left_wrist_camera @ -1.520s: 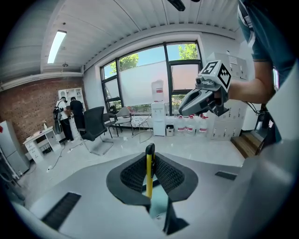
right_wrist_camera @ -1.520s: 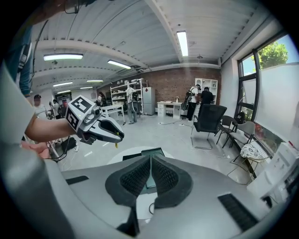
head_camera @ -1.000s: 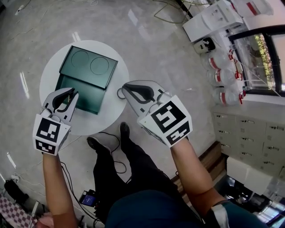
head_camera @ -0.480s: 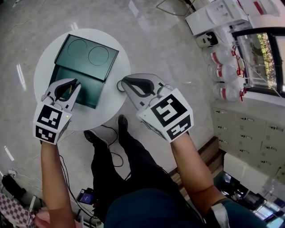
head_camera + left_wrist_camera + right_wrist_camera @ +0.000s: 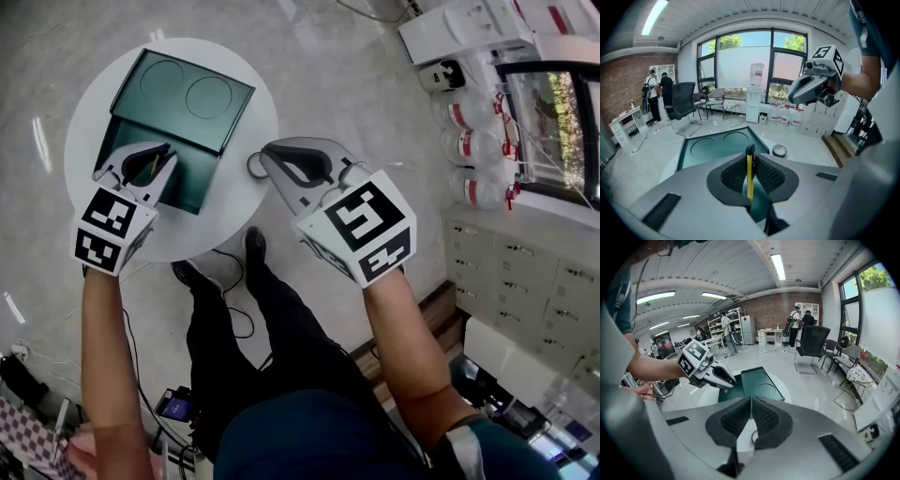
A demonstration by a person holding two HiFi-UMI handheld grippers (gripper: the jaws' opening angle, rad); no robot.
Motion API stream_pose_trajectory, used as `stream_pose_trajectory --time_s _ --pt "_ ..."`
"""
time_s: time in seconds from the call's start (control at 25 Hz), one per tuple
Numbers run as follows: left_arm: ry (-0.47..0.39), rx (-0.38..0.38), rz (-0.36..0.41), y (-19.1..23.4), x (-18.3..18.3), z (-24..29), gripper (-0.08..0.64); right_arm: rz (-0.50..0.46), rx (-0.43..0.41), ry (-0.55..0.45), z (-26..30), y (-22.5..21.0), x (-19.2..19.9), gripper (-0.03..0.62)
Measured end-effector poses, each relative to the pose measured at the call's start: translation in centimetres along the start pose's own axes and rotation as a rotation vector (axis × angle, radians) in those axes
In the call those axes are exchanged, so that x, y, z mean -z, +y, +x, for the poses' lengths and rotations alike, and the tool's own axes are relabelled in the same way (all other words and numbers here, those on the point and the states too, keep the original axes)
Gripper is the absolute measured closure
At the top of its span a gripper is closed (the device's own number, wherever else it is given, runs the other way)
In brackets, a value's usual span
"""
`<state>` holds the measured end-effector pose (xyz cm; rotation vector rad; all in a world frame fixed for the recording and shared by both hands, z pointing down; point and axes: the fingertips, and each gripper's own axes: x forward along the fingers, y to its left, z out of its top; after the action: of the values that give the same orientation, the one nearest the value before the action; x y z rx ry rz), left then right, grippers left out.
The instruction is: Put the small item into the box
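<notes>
The left gripper (image 5: 159,157) is clamped on a thin yellow item (image 5: 749,176) with a black tip, held upright between its pads. It hangs over the open base of the dark green box (image 5: 195,184) on the round white table (image 5: 239,206). The right gripper (image 5: 268,154) has its jaws together on nothing, beside a small round cap (image 5: 254,169) that lies near the box. The hold is narrow, so the item could pivot or slip out early and land on the table or the opened lid (image 5: 183,94). A release from too high risks a bounce over the low wall, and the right gripper could nudge the cap
</notes>
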<state>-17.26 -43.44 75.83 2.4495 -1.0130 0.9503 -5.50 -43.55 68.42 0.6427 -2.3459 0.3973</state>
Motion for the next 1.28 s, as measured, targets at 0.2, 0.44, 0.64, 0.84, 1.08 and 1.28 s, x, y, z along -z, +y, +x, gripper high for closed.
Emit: stream_pose_trajectory --time_s 0.2,0.44,0.64,0.84,1.08,1.28 --pt "0.022 0.016 -0.001 -0.1 0.6 1.5 0.495 0.004 0.005 0.002 0.3 -0.8 0.3 0.552" --pt "0.044 0.033 -0.007 -0.3 0.9 2.4 0.495 0.006 0.006 0.001 0.2 -1.2 0.2 0.552" --pt "0.053 0.053 -0.020 -0.9 0.6 2.1 0.495 0.007 0.006 -0.003 -0.5 -0.9 -0.4 0.552" --pt "0.044 0.065 -0.038 -1.0 0.7 1.9 0.482 0.003 0.005 -0.008 -0.3 -0.5 -0.9 0.552" --pt "0.025 0.059 -0.026 -0.9 -0.8 0.8 0.430 -0.009 0.007 -0.022 -1.0 -0.3 -2.2 0.552" --pt "0.006 0.049 0.000 -1.6 -2.3 -1.6 0.430 -0.023 0.010 -0.039 -2.4 0.7 -3.6 0.552"
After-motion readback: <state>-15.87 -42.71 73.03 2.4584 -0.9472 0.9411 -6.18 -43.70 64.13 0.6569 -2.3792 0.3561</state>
